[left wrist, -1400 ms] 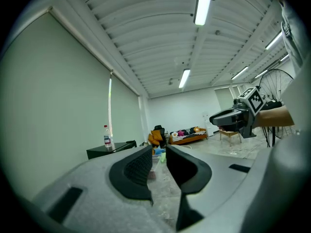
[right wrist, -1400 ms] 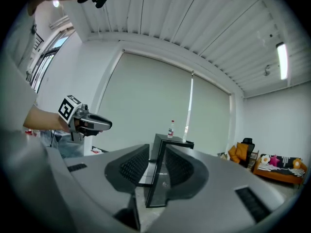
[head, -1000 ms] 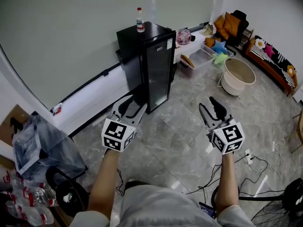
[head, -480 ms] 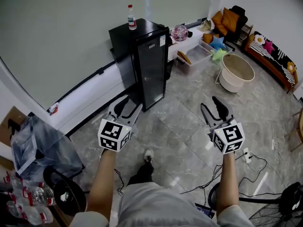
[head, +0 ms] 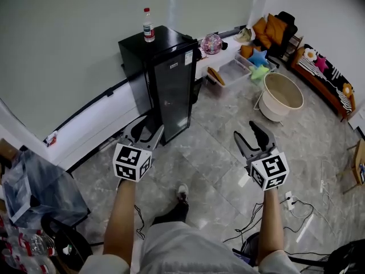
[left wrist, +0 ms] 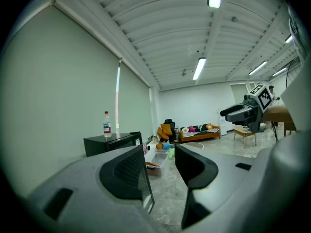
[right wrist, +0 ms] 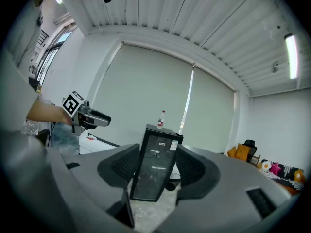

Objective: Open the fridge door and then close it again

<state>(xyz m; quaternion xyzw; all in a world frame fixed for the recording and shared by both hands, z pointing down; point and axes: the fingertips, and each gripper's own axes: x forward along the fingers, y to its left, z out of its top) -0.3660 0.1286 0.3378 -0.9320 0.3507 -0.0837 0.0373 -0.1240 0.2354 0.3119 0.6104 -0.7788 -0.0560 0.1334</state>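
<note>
- Fridge (head: 171,90): small, black, glass-fronted; it stands on the floor against the long wall with its door shut. A sticker sits near the top of the door.
- Bottle (head: 147,24): clear plastic with a red cap, upright on the fridge top, near the wall.
- Left claw (left wrist: 159,154): jaws spread with nothing between the pads. It is held out level above the floor, well apart from the fridge.
- Right claw (right wrist: 158,154): jaws spread and just now opening wider. Nothing is gripped; the fridge shows through the gap but stands well off.
- Floor (head: 211,170): pale grey marble-look tile, glossy, running across the whole room.
- Wall (head: 74,39): plain pale grey-green, with a white ledge (head: 94,124) along its foot.
- Ceiling (left wrist: 160,38): white slatted panels with tube lights.
- Tub (head: 281,95): round, beige, on the floor to the right of the fridge.
- Storage bin (head: 231,73): clear plastic, beside the fridge against the wall, with star-shaped cushions (head: 259,59) just beyond it.
- Orange cushions (head: 268,30): piled in the far corner.
- Sofa (head: 322,76): low and orange, along the right-hand wall, carrying soft toys.
- Power strip (head: 288,200): white, on the floor with loose black cables.
- Plastic bag (head: 34,190): translucent, by the left edge, with water bottles (head: 28,244) below it.
- Shoe (head: 182,193): the person's foot on the tile between the two arms.
</note>
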